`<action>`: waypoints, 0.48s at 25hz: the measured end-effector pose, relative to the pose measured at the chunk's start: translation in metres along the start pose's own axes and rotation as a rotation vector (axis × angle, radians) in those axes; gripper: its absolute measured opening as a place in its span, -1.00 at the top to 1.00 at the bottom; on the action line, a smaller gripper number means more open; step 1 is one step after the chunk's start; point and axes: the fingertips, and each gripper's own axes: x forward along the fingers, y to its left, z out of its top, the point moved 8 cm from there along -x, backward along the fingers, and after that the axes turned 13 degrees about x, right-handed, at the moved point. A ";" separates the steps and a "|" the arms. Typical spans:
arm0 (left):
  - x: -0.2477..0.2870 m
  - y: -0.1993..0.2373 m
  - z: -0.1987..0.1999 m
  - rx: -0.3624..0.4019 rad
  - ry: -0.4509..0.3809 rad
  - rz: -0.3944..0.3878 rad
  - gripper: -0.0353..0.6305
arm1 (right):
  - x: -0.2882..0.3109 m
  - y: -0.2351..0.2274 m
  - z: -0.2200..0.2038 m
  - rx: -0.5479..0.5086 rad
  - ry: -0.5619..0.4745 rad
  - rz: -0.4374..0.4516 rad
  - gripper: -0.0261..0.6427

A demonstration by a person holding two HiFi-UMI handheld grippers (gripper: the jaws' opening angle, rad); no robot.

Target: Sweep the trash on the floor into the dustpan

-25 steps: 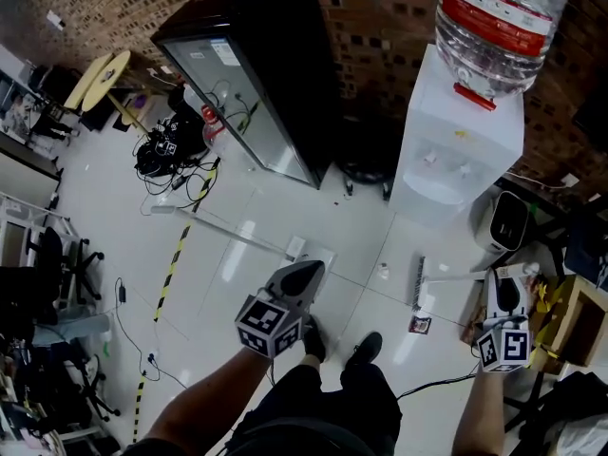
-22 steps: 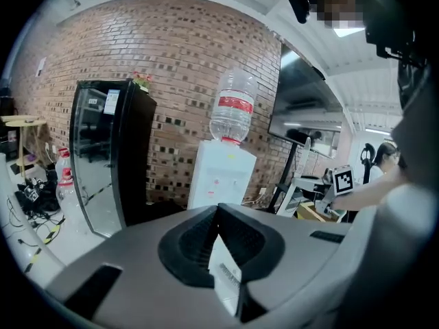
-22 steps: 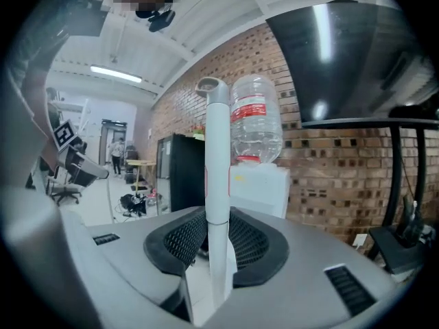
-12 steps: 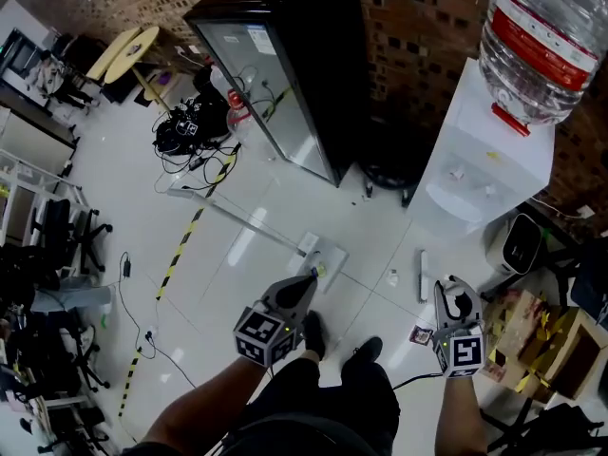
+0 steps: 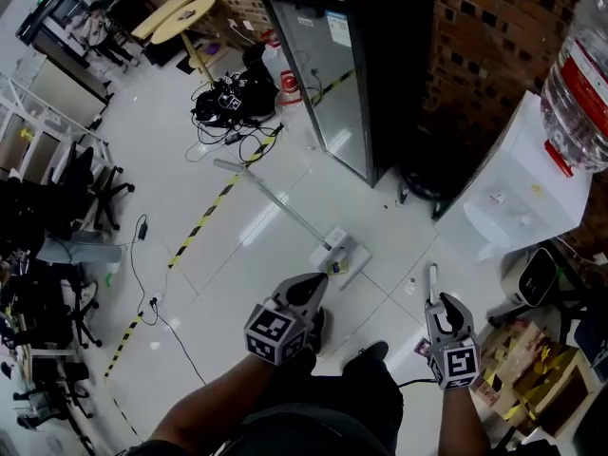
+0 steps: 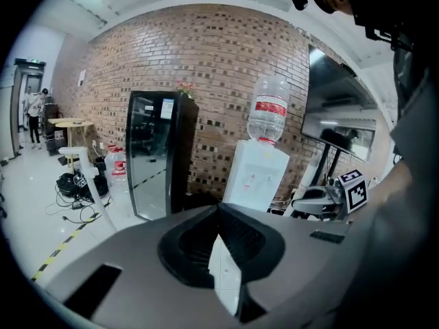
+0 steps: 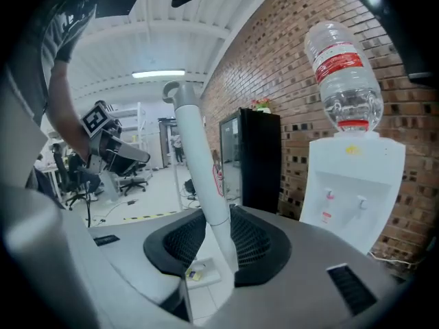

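Observation:
A white long-handled dustpan (image 5: 348, 253) stands on the pale floor ahead of my feet, its handle (image 5: 271, 198) reaching up and to the left. A yellow scrap (image 5: 332, 266) lies in the pan and also shows through the jaws in the right gripper view (image 7: 195, 274). My right gripper (image 5: 443, 304) is shut on the white broom handle (image 7: 206, 184), a short length of which shows above the gripper (image 5: 434, 278). A small dark packet (image 5: 421, 348) lies on the floor beside it. My left gripper (image 5: 313, 285) hangs shut and empty just short of the pan.
A black glass-door fridge (image 5: 351, 65) and a white water dispenser (image 5: 518, 193) stand against the brick wall ahead. Cardboard boxes (image 5: 532, 369) crowd the right. Cables (image 5: 228, 103) and yellow-black tape (image 5: 204, 221) mark the floor on the left, with chairs (image 5: 90, 183) beyond. My shoes (image 5: 366, 354) are below.
My right gripper has swung left with the broom, from beside the boxes to near my right foot. The head view has turned, so the dustpan sits closer. The left gripper has hardly moved.

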 end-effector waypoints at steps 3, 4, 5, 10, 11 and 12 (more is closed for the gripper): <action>-0.018 0.016 -0.007 -0.024 -0.019 -0.014 0.86 | 0.016 0.031 0.003 0.006 0.007 0.031 0.54; -0.021 0.022 -0.010 -0.023 -0.020 -0.032 0.86 | 0.022 0.040 0.005 0.014 0.007 0.028 0.53; -0.023 0.029 -0.013 -0.020 -0.019 -0.048 0.86 | 0.028 0.050 0.007 0.025 0.005 0.021 0.53; -0.034 0.079 -0.011 -0.012 -0.047 -0.095 0.86 | 0.069 0.089 0.018 0.107 -0.017 -0.050 0.54; -0.038 0.090 -0.011 -0.005 -0.050 -0.111 0.86 | 0.079 0.099 0.019 0.120 -0.017 -0.061 0.54; -0.042 0.102 -0.012 0.004 -0.053 -0.126 0.86 | 0.090 0.110 0.021 0.129 -0.017 -0.069 0.54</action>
